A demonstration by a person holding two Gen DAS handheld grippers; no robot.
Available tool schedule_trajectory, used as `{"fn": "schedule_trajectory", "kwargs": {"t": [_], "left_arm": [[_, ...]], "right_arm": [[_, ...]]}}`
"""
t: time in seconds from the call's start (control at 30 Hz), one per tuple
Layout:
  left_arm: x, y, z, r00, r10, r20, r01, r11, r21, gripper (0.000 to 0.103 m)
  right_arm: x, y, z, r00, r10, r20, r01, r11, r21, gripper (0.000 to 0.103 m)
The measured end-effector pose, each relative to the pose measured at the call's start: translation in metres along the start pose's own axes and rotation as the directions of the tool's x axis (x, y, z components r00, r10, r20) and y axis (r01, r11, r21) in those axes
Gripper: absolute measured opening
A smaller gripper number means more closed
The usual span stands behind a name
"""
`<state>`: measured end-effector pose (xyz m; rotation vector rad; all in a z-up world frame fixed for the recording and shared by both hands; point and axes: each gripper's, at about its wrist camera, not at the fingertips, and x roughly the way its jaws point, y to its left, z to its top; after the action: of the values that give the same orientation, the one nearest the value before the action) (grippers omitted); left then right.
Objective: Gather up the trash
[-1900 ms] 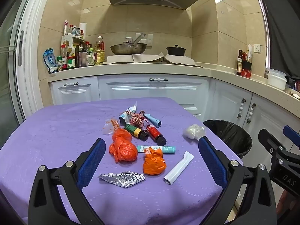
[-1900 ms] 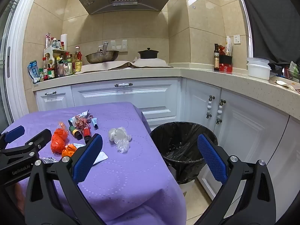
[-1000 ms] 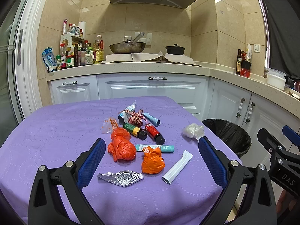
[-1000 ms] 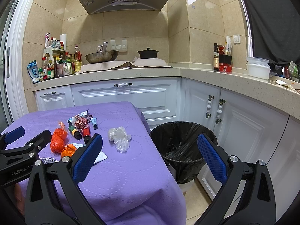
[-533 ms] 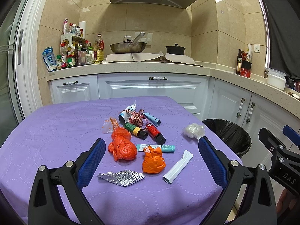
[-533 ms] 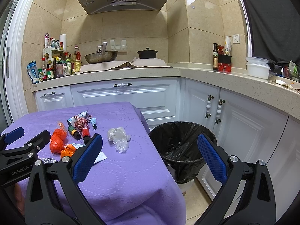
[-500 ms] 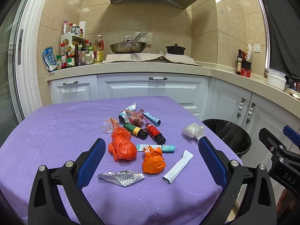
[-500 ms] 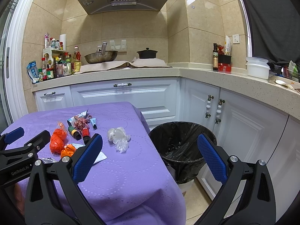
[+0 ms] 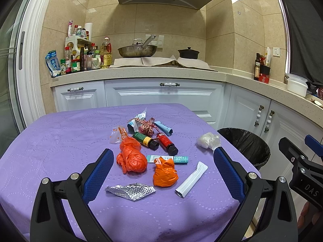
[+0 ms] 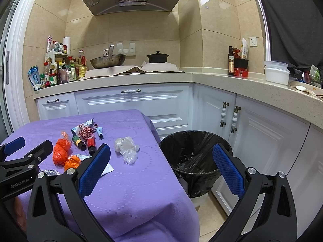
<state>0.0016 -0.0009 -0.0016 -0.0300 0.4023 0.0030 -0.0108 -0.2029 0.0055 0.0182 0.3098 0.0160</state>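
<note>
We held the left gripper (image 9: 161, 167) and the right gripper (image 10: 161, 165) above the desk (image 9: 50, 141), jaws spread wide and gripping nothing, ready for a first pick. The trash lay clustered mid-desk (orange bags (image 9: 131, 157), two small bottles (image 9: 155, 141), a foil wrapper (image 9: 131, 190)), with the black-lined bin (image 10: 193, 151) just beside the desk's right edge for short drops.

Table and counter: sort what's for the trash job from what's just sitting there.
For the job:
orange bags
foil wrapper
white sleeve
two small bottles
clear plastic wad
lined bin
both open claws, left and right

Just lying about:
wok
black pot
condiment bottles
white tub
</note>
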Motion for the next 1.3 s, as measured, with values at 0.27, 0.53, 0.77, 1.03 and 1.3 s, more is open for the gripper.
{"fn": "schedule_trajectory", "kwargs": {"t": [0.27, 0.53, 0.77, 1.03, 1.3], "left_arm": [[0.0, 0.0, 0.0, 1.0, -0.001, -0.001, 0.001, 1.0, -0.002, 0.097], [-0.001, 0.0, -0.001, 1.0, -0.004, 0.001, 0.004, 1.0, -0.003, 0.097], [0.001, -0.002, -0.001, 1.0, -0.011, -0.005, 0.01, 1.0, -0.008, 0.097], [0.003, 0.0, -0.002, 1.0, -0.016, -0.009, 0.016, 1.0, -0.01, 0.097], [0.012, 0.015, -0.007, 0.999, 0.004, -0.041, -0.004, 1.0, -0.012, 0.096]], "right_arm": [[0.0, 0.0, 0.0, 1.0, 0.0, 0.0, 0.0, 1.0, 0.001, 0.099], [0.0, -0.002, 0.0, 1.0, -0.001, 0.0, 0.001, 1.0, 0.001, 0.099], [0.0, -0.001, 0.0, 1.0, -0.001, -0.001, 0.001, 1.0, 0.001, 0.099], [-0.001, -0.006, 0.001, 1.0, 0.002, -0.004, -0.002, 1.0, 0.001, 0.099], [0.017, 0.003, -0.006, 1.0, 0.026, -0.014, -0.026, 0.999, -0.018, 0.099]]}}
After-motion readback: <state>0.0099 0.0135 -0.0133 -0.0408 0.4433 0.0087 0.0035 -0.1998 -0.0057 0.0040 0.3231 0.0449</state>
